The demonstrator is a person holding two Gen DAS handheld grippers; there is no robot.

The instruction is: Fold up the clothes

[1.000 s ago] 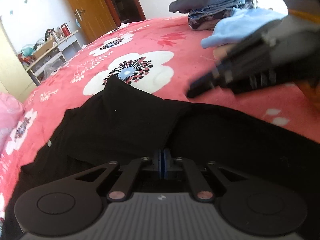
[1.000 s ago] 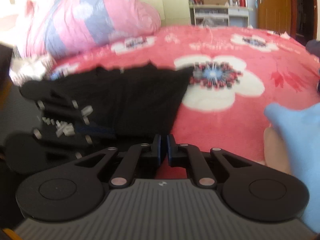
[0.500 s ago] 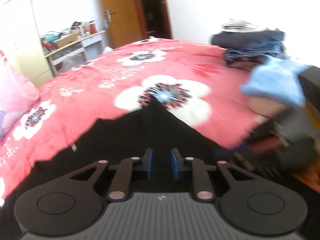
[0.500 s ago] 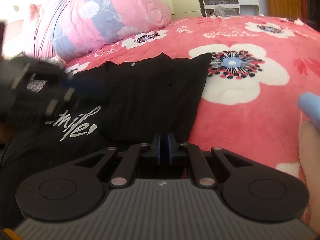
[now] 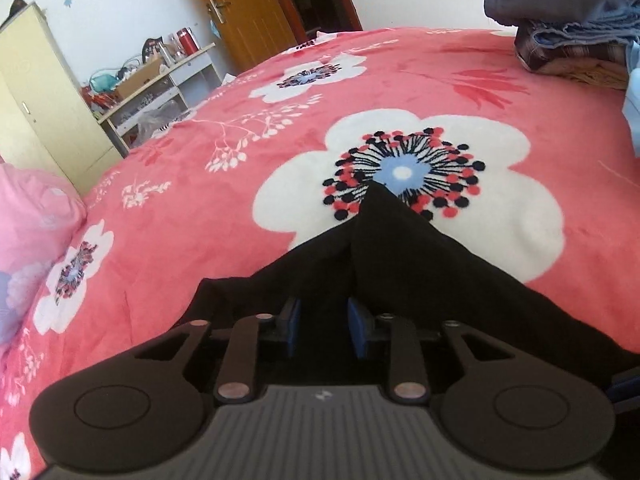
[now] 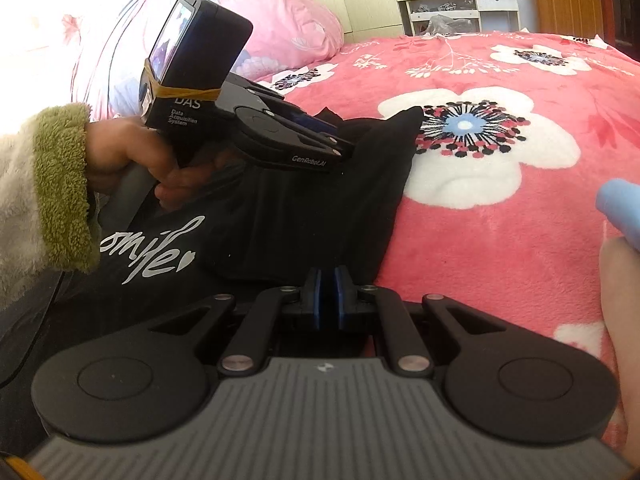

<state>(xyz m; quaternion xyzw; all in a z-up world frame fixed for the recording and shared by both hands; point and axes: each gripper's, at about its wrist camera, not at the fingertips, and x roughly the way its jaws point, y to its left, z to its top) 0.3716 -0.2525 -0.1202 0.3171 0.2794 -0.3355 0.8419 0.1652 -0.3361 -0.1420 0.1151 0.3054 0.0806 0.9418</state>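
One black cotton T-shirt (image 6: 288, 216) lies across the lower left of the right wrist view on one pink fleece blanket with big white flowers (image 6: 500, 240); white script on it reads "smile" with a small heart. Two grippers show there. The left gripper (image 6: 340, 146), mid-left of frame, carries a black box lettered "DAS Data Acquisition System" and the mark "GenRobot.AI"; in its own view the left gripper (image 5: 323, 326) has its two blue pads well apart over the shirt's pointed corner, holding nothing. The right gripper (image 6: 327, 298), bottom centre, has its pads nearly together at the shirt's edge; whether cloth is pinched cannot be told. One stack of folded dark and denim clothes (image 5: 568, 28) sits upper right in the left view.
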